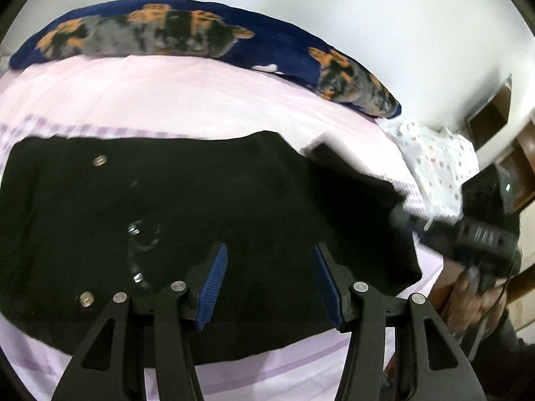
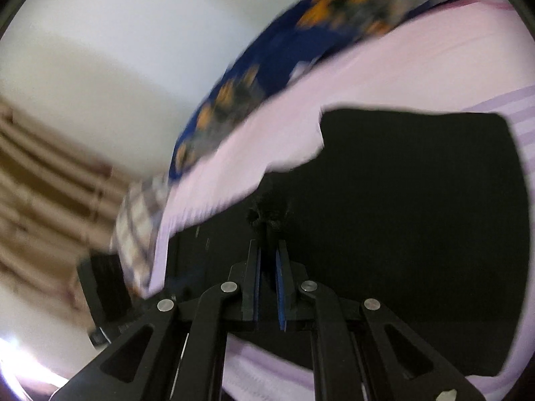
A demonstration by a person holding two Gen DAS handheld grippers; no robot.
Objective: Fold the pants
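Plainly, the black pants [image 1: 207, 220] are spread on the pink bedsheet [image 1: 200, 100]. The left gripper [image 1: 267, 260] is held apart above them; the right gripper [image 2: 267, 250] is clamped on blurred black cloth, its tips barely discernible.

Pretty clearly a bedroom at home: a bed with a pale pink sheet [image 1: 187, 97], a navy blanket with dog prints [image 1: 207, 36] along the plain white wall [image 1: 367, 16], plus some wooden furniture [image 1: 495, 113] off to the side.
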